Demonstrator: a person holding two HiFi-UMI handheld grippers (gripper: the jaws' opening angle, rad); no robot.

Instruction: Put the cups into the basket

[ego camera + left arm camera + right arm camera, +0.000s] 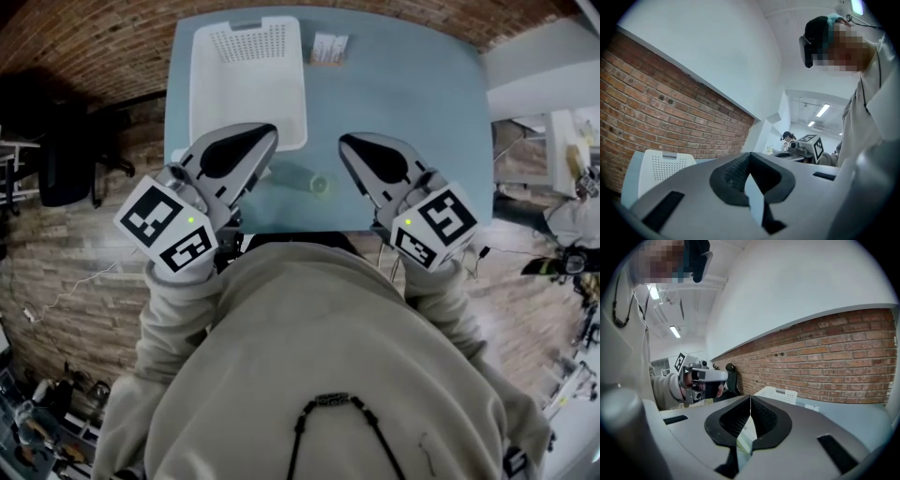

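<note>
A clear greenish cup (302, 178) lies on its side on the blue table (403, 103), near the front edge and between my two grippers. The white perforated basket (248, 80) stands at the table's far left; it also shows in the left gripper view as the basket (661, 168) and in the right gripper view as the basket (780, 393). My left gripper (265, 138) hovers over the basket's near right corner, its jaws shut with nothing in them. My right gripper (349, 142) is to the right of the cup, shut and holding nothing.
A small printed packet (329, 49) lies at the table's far edge, right of the basket. A brick wall runs behind the table. The floor holds cables and clutter left and right. The person's beige sweatshirt fills the lower head view.
</note>
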